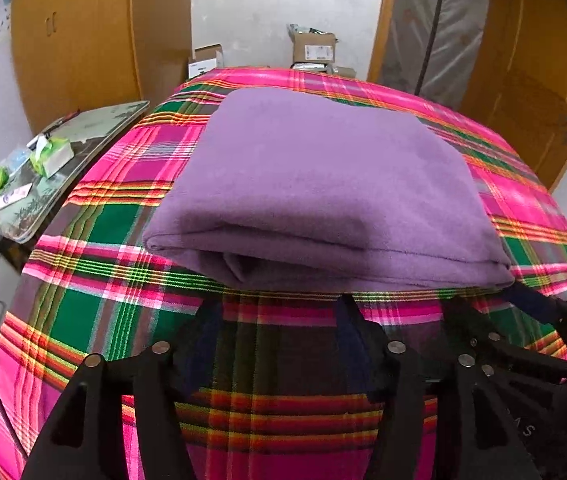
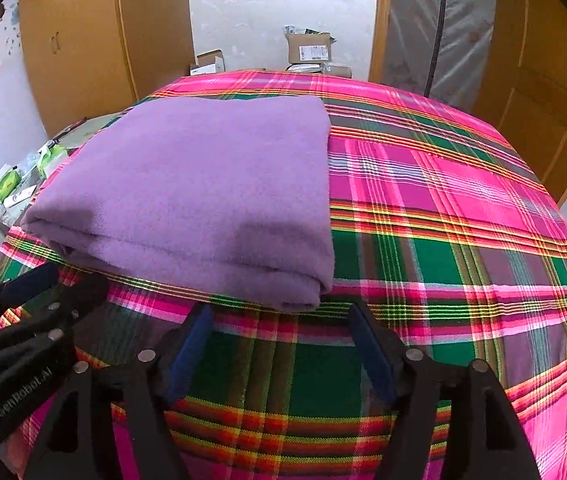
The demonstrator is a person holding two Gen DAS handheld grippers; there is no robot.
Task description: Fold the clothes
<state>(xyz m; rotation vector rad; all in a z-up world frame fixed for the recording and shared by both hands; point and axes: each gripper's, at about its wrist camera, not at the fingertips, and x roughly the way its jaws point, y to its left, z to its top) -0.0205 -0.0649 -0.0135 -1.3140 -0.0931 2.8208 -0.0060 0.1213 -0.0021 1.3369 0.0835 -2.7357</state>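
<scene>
I find the purple fleece garment [image 1: 323, 184] folded into a compact rectangle, several layers thick, lying flat on the plaid bedcover [image 1: 95, 280]. My left gripper [image 1: 279, 320] stands wide with nothing between its fingers, just short of the garment's near edge. My right gripper [image 2: 279, 328] is likewise spread and empty, near the fold's right-hand corner. I judge the folding essentially complete: edges roughly aligned, no loose sleeve showing. No other clothing awaiting folding is in view.

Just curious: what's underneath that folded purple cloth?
The purple cloth lies on a pink and green plaid cover, which shows all around it. Whatever the cloth covers, including its inner folds, stays hidden.
</scene>
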